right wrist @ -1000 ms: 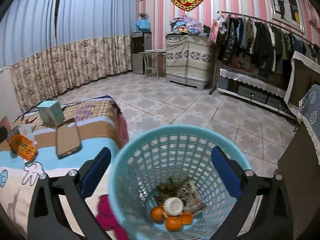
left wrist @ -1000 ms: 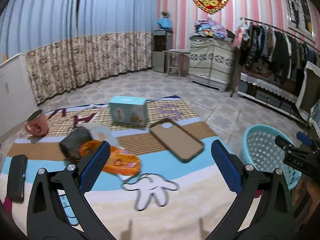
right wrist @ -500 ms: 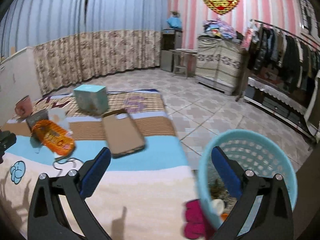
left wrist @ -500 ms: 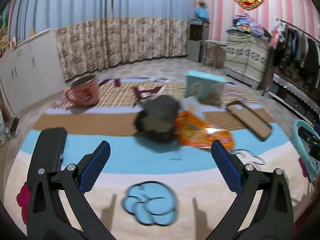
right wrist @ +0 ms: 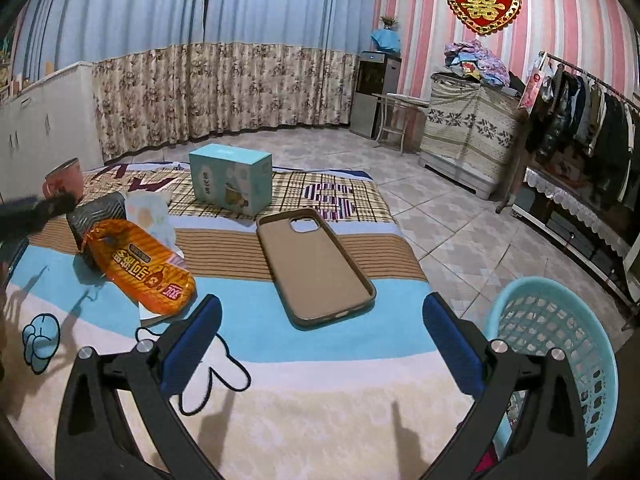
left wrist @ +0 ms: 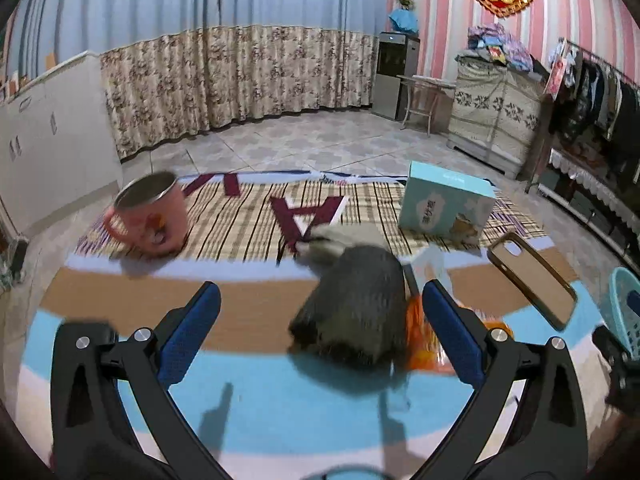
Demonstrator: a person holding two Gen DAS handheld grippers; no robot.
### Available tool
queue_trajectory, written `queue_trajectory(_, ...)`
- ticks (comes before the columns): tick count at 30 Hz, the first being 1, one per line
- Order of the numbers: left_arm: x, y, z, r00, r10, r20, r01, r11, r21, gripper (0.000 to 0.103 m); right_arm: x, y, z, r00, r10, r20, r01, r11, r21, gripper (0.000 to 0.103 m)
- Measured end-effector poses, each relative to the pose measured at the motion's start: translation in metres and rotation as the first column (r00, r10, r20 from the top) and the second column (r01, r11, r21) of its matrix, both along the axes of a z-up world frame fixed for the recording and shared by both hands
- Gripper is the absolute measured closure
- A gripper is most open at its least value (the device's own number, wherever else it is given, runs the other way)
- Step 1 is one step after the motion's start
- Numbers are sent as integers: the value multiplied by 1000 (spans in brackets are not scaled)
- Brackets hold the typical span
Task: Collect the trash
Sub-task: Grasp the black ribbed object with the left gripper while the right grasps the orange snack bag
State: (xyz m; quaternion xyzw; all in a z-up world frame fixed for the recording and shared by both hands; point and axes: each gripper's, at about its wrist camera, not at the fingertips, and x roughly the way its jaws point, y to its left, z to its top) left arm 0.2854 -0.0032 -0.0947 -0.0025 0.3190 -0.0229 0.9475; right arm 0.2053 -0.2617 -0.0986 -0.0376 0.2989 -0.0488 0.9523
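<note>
Both grippers — left gripper [left wrist: 320, 322], right gripper [right wrist: 320, 330] — hang spread and empty above a cartoon mat [right wrist: 320, 404] on tiled floor [right wrist: 460, 220], turquoise basket [right wrist: 560, 344] beside it.

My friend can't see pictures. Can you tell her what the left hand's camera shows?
The left tool is open, its blue fingers pointing at a crumpled dark grey wrapper on a colourful cartoon mat. An orange snack bag lies just right of the wrapper. Farther back stand a pink mug and a teal box, with a brown phone case at right.
</note>
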Motion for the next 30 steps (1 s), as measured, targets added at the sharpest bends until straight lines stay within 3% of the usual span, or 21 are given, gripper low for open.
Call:
queue_trajectory(7,34,-15,-20,996,-59,-74,61,998,26,8,7,2,-4,1000,2,-20,-2,1000,-19,5)
queue_trajectory(9,40,-16,-28,990,-86,-111,88,996,10,22,8,2,-5,1000,3,-25,-3,1000,-23,5)
queue_trajectory(12,39,-13,-34,980,-151,-134,142,987,-72,35,10,2,-5,1000,-1,-27,0,1000,-17,5)
queue_trajectory(16,30,-15,-33,974,-183,-130,174,982,-77,36,10,3,-5,1000,2,-28,-3,1000,-15,5)
queue_trajectory(20,13,0,-24,982,-149,-112,141,987,-73,36,12,10,-8,999,16,-32,-16,1000,-8,5)
queue_trajectory(25,-8,26,-12,995,-69,-73,69,998,-6,36,17,28,-12,998,48,-44,-48,999,12,5)
queue_trajectory(30,-42,52,-10,998,-1,-64,1,1000,-9,36,30,54,-17,992,93,-80,-94,996,-4,5)
